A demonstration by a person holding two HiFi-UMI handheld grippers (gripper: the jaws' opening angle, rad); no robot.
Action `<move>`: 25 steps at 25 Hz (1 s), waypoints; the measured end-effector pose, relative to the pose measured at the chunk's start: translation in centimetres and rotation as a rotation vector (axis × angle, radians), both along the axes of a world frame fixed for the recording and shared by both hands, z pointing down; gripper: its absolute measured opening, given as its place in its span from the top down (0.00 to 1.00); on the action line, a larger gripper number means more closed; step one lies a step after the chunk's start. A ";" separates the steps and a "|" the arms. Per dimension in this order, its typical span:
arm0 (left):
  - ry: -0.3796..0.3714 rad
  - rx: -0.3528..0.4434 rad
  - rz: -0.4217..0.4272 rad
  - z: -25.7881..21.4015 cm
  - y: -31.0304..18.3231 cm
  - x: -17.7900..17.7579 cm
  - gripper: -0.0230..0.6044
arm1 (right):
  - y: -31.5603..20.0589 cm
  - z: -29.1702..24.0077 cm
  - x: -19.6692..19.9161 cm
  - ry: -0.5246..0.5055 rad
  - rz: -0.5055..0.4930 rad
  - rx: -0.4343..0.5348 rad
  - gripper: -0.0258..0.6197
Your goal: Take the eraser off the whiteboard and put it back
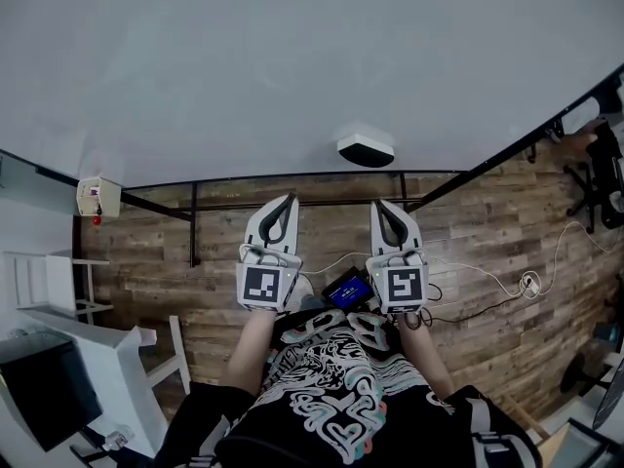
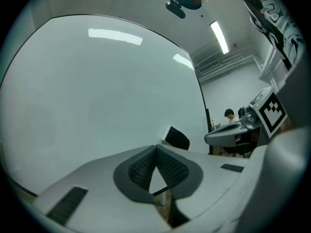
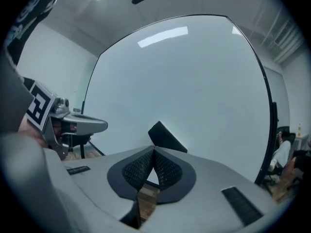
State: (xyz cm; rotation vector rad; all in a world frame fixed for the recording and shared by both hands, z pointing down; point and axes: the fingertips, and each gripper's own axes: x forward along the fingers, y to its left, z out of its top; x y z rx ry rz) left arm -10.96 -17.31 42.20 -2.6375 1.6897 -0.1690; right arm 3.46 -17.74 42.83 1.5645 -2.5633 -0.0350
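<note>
The eraser (image 1: 366, 150), white with a dark underside, sticks to the large whiteboard (image 1: 244, 76) near its lower edge. Below it, both grippers are held side by side and point at the board. My left gripper (image 1: 290, 201) is shut, its tips meeting with nothing between them. My right gripper (image 1: 381, 206) is also shut and empty. In the left gripper view the eraser (image 2: 176, 138) sits just above and right of the closed tips (image 2: 155, 147). In the right gripper view the eraser (image 3: 166, 137) lies just beyond the closed tips (image 3: 153, 150). Neither gripper touches it.
The whiteboard's black stand (image 1: 194, 224) crosses the wood-plank floor. A small white box (image 1: 98, 197) hangs at the board's left end. White furniture (image 1: 88, 359) stands at left, a cable with a plug strip (image 1: 527, 283) and an office chair (image 1: 604, 178) at right. A person (image 2: 229, 114) sits far off.
</note>
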 end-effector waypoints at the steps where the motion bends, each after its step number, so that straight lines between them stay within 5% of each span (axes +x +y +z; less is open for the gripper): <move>1: -0.007 -0.003 0.003 0.0 0.1 0.2 0.93 | 0.0 0.0 0.4 -0.031 0.004 -0.009 0.93; 10: -0.012 -0.004 -0.010 0.0 0.3 0.8 0.93 | -0.2 0.2 2.2 -0.127 0.015 -0.060 0.93; 25: 0.014 -0.005 -0.040 0.4 0.0 0.3 0.93 | -0.5 0.4 3.3 -0.110 0.043 -0.055 0.93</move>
